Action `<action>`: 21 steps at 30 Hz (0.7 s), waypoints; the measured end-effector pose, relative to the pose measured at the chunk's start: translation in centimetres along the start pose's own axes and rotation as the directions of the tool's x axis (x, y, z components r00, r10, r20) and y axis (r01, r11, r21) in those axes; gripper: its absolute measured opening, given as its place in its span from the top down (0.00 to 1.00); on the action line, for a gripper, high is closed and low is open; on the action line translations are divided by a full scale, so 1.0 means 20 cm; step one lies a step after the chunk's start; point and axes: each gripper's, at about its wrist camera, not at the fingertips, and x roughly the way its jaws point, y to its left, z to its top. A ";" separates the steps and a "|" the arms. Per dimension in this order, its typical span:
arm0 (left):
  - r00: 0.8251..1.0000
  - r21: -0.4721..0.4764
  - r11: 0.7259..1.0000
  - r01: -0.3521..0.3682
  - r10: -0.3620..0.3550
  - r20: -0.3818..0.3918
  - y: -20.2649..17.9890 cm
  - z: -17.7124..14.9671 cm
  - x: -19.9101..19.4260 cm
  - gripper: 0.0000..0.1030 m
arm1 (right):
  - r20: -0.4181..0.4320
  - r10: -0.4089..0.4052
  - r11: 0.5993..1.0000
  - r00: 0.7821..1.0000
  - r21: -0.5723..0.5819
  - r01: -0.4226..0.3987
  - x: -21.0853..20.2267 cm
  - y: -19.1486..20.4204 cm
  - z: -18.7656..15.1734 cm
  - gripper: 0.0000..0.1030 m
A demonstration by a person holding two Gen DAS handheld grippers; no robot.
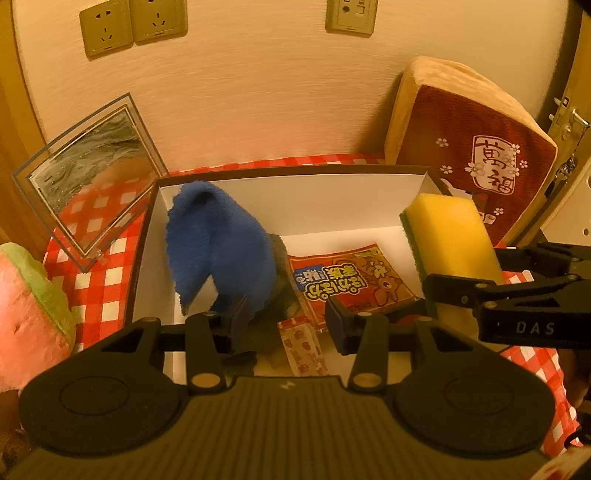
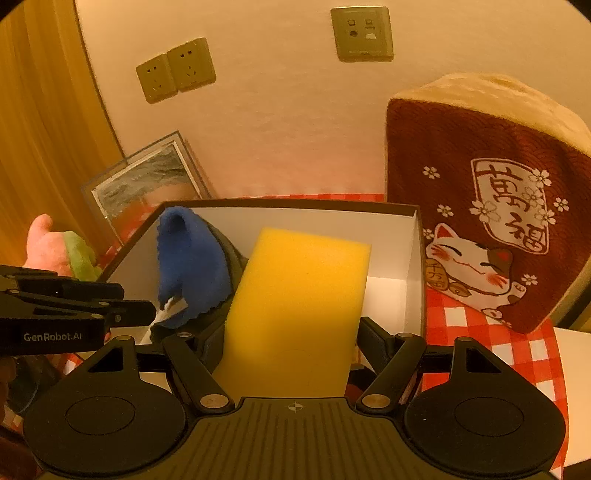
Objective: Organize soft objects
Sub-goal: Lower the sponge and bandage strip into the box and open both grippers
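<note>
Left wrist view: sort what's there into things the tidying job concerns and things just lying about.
Job:
blue cloth
yellow sponge, held by right gripper
white box
left gripper, jaws apart
watermelon plush
lucky-cat cushion

Lying about:
picture frame
red packet
checked cloth
wall sockets

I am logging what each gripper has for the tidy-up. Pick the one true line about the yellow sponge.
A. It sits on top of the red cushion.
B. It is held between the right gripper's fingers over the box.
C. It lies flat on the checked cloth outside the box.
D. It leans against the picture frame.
B: the yellow sponge stands between the fingers of the right gripper, above the open box, apart from the blue cloth.
</note>
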 end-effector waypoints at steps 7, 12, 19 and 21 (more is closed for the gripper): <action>1.000 -0.010 1.000 -0.008 0.008 0.003 0.02 -0.01 -0.02 0.57 | 0.074 0.026 1.000 0.997 0.006 -0.027 -0.02 0.04 0.02 0.17; 1.000 -0.011 1.000 -0.009 0.009 0.003 0.03 -0.02 -0.04 0.57 | 0.055 0.020 1.000 0.998 -0.008 -0.020 -0.03 0.04 0.01 0.15; 1.000 -0.015 1.000 -0.004 0.004 0.008 0.02 -0.03 -0.07 0.57 | 0.032 0.018 1.000 0.999 -0.024 -0.018 -0.09 0.05 -0.06 0.15; 1.000 -0.014 1.000 -0.001 0.001 0.009 0.02 -0.04 -0.08 0.57 | 0.031 0.017 1.000 0.999 -0.021 -0.017 -0.11 0.05 -0.07 0.15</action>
